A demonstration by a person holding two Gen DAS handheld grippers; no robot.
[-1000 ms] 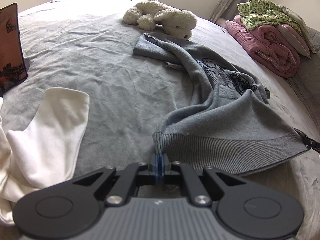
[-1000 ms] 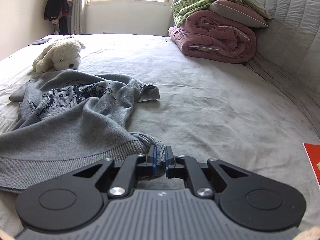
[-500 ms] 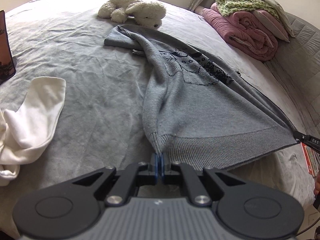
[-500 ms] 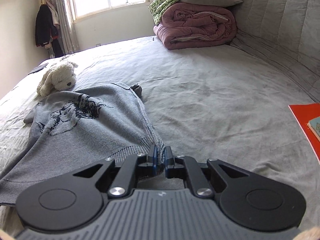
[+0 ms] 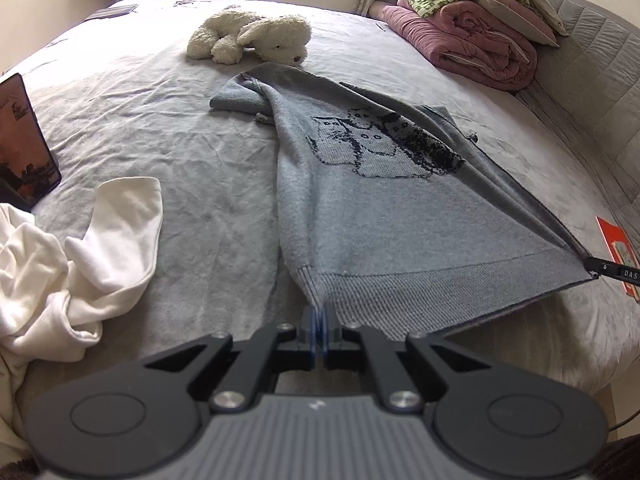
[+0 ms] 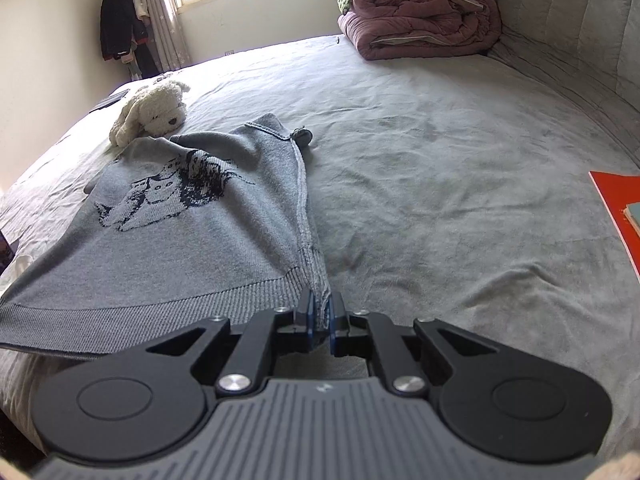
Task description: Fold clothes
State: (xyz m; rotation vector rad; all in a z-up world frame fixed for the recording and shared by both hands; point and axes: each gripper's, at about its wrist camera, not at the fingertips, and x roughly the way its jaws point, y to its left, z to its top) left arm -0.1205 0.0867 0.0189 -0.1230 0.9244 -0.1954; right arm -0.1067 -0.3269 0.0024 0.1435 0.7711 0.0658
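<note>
A grey knit sweater [image 5: 384, 216] with a dark cat pattern lies stretched out on the grey bed, its ribbed hem toward me. My left gripper [image 5: 319, 322] is shut on the hem's left corner. My right gripper [image 6: 319, 316] is shut on the hem's right corner, and its tip [image 5: 612, 270] shows at the right edge of the left wrist view. The hem hangs taut between the two, slightly off the bed. In the right wrist view the sweater [image 6: 180, 220] runs back to its collar end near the toy. One sleeve is bunched at the far left.
A white plush dog [image 5: 256, 38] lies just beyond the sweater. A crumpled white garment [image 5: 72, 264] sits at the left. Folded pink and green quilts [image 5: 472, 28] are stacked at the headboard. A red book [image 6: 620, 208] lies at the bed's right edge, a dark box [image 5: 24, 140] at far left.
Both grippers pulled the hem back toward me and apart. The sweater went from crumpled folds to a flat, stretched panel with the cat pattern showing.
</note>
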